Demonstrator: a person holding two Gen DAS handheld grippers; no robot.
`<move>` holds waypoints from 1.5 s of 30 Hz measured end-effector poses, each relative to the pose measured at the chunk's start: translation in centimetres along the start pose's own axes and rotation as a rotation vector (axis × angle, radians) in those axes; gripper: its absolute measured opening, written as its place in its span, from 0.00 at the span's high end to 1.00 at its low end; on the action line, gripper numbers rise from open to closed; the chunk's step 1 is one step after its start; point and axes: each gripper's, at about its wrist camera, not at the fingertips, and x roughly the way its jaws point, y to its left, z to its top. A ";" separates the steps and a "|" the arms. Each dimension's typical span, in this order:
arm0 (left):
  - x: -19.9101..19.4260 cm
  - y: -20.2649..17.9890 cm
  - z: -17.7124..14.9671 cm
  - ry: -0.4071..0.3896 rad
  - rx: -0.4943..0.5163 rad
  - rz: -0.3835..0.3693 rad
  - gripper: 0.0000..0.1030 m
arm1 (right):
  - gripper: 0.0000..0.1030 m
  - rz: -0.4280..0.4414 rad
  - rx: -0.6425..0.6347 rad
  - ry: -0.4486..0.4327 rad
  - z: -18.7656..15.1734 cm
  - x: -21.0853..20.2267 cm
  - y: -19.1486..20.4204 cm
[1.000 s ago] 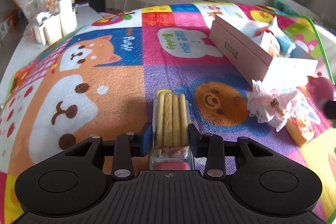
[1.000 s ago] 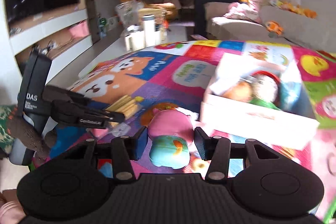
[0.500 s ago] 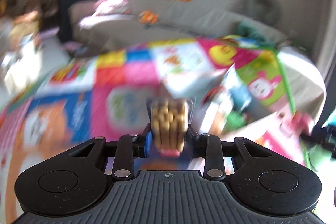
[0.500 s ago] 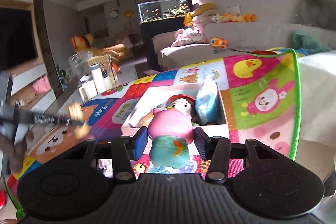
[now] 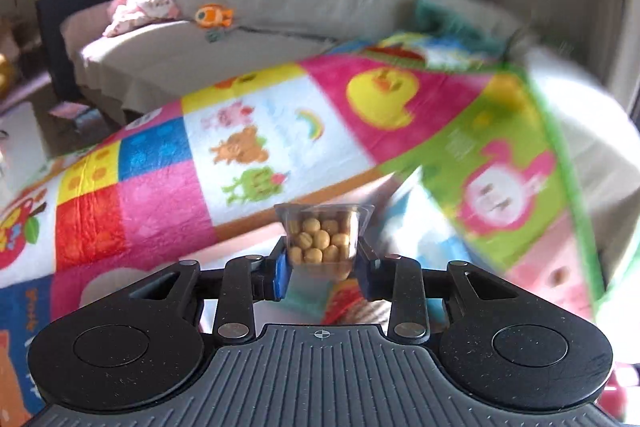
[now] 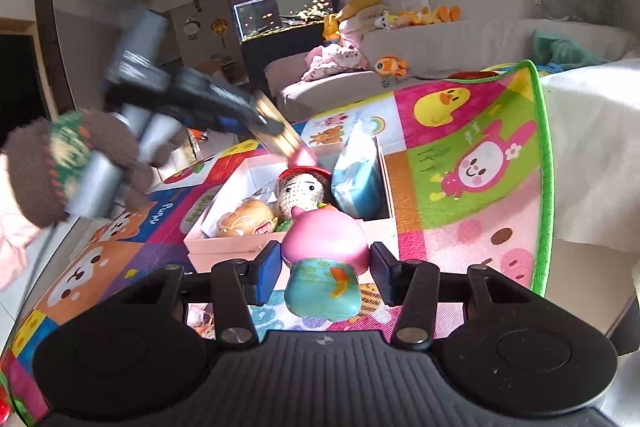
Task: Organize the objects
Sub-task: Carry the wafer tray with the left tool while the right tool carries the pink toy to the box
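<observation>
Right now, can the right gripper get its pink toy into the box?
Probably yes. The right gripper holds the pink toy at the box's near wall, top open. But the left gripper with its biscuit pack hovers over it, so they may collide.

A pink and teal toy is held between the jaws of the right gripper, near an open box.

The toy is seen with its pink part far and its teal part near. Inside the box, a wrapped bun, a crocheted doll with a red cap and a blue packet are packed side by side. The box is set on a patchwork play mat. At the left, the left gripper is blurred above the box, gripped by a hand in a brown knitted glove. A sofa and a fish tank are seen at the far side.
</observation>
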 end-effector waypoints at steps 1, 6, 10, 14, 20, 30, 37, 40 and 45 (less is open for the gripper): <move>0.8 0.0 -0.5 0.013 -0.002 -0.004 0.63 | 0.53 0.001 -0.001 -0.001 0.0 0.0 0.0; 0.0 1.4 -1.3 0.025 -0.075 -0.016 0.64 | 0.53 -0.002 0.004 0.013 -0.3 0.5 -0.3; -4.6 2.3 -1.7 -0.083 -0.064 -0.033 0.63 | 0.53 -0.006 0.027 0.026 -0.6 1.4 -0.8; -7.3 4.1 -2.0 -0.140 -0.168 -0.142 0.63 | 0.53 0.004 0.035 0.036 -0.6 2.2 -0.6; -7.5 4.4 -2.0 -0.162 -0.158 -0.105 0.60 | 0.53 0.001 -0.006 0.018 -0.3 2.0 0.9; -7.1 5.2 -0.8 -0.293 -0.301 -0.151 0.64 | 0.53 -0.026 -0.042 0.023 -0.1 1.8 1.8; -9.2 6.8 -5.1 -0.262 -0.291 -0.091 0.65 | 0.53 -0.022 0.008 0.013 0.9 2.3 1.0; -10.7 7.3 -8.7 -0.243 -0.298 -0.120 0.65 | 0.53 -0.010 0.004 0.002 2.4 3.0 1.1; -12.5 8.5 -15.8 -0.242 -0.369 -0.114 0.65 | 0.53 0.038 0.019 0.001 8.2 7.0 1.4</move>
